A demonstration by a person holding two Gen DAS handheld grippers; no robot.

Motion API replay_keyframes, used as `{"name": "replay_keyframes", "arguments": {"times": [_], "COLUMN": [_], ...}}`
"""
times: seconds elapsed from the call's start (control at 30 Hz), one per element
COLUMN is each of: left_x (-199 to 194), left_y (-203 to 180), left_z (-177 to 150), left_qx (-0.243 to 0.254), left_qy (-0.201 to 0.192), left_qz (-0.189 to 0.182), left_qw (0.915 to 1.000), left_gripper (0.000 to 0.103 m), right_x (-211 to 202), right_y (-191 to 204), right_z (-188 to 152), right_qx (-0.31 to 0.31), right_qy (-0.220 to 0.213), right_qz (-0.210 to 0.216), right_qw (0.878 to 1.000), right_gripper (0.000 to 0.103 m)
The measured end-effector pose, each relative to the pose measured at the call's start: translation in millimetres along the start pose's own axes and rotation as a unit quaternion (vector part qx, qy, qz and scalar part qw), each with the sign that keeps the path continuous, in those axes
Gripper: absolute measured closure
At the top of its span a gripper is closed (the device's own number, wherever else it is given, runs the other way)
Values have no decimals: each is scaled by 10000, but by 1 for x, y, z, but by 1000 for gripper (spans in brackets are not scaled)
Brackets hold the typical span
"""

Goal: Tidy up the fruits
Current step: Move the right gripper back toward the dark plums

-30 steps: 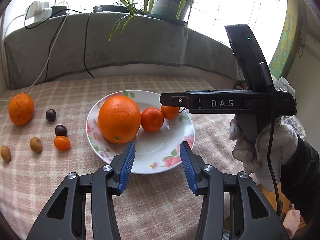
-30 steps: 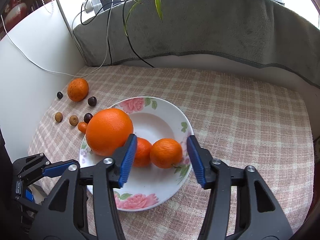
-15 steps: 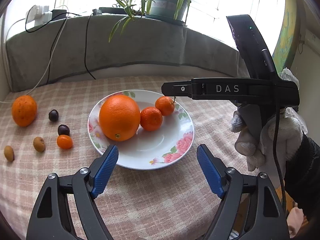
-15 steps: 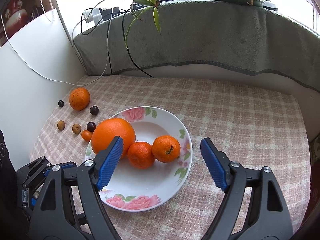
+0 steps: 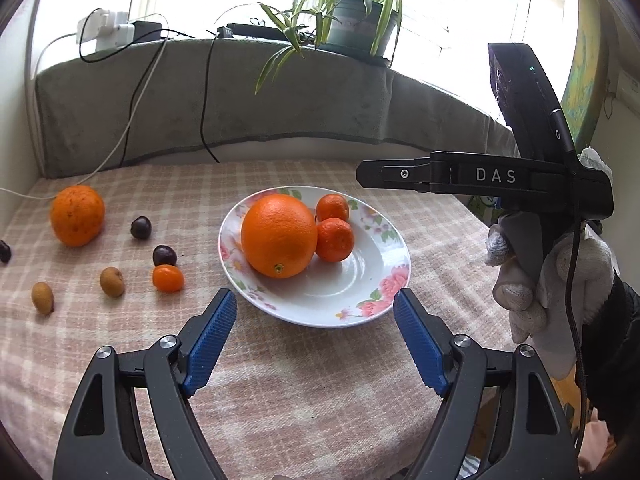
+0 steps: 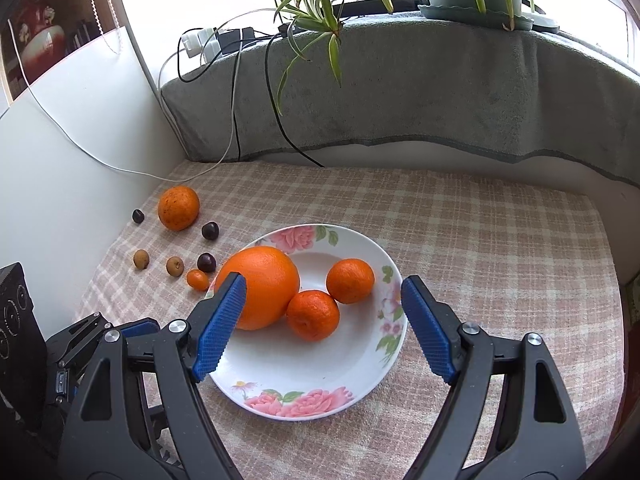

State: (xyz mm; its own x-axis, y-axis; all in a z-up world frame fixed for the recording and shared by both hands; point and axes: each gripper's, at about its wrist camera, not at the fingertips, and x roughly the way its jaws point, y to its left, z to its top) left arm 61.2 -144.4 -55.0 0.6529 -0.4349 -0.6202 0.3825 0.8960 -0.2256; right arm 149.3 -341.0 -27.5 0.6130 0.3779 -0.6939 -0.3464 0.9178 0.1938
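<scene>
A white floral plate (image 5: 360, 280) (image 6: 320, 376) holds a big orange (image 5: 279, 236) (image 6: 262, 286) and two mandarins (image 5: 335, 239) (image 6: 313, 314). On the cloth to its left lie a second orange (image 5: 77, 215) (image 6: 178, 208), a kumquat (image 5: 168, 278), dark cherries (image 5: 165, 255) and brown longans (image 5: 112, 281). My left gripper (image 5: 314, 328) is open and empty, just in front of the plate. My right gripper (image 6: 322, 312) is open and empty above the plate's near side; it also shows from the side in the left wrist view (image 5: 480, 176).
A grey-covered ledge (image 6: 400, 92) with a potted plant (image 5: 352, 12), a power strip and hanging cables runs along the back. A white wall (image 6: 60, 160) borders the table on the left of the right wrist view.
Both grippers have opened wide and pulled back from the plate. The second mandarin now lies free on the plate.
</scene>
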Motion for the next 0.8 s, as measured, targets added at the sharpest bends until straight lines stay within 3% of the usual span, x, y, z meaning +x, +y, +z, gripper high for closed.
{"name": "replay_keyframes", "arguments": {"times": [0.33, 0.8], "left_x": [-20, -55], "left_y": [28, 106], "left_z": [-5, -23], "left_qx": [-161, -724], "left_qy": [-124, -264], "left_qz": [268, 979], "left_qw": [9994, 9922], "left_gripper": [22, 22], "right_x": [2, 20], "right_y": [26, 79], "right_z": [3, 11], "right_qx": [-145, -721], "right_qy": [-9, 145], "right_qz": [143, 480], "right_qw": [9998, 9961], "right_gripper": [21, 21]}}
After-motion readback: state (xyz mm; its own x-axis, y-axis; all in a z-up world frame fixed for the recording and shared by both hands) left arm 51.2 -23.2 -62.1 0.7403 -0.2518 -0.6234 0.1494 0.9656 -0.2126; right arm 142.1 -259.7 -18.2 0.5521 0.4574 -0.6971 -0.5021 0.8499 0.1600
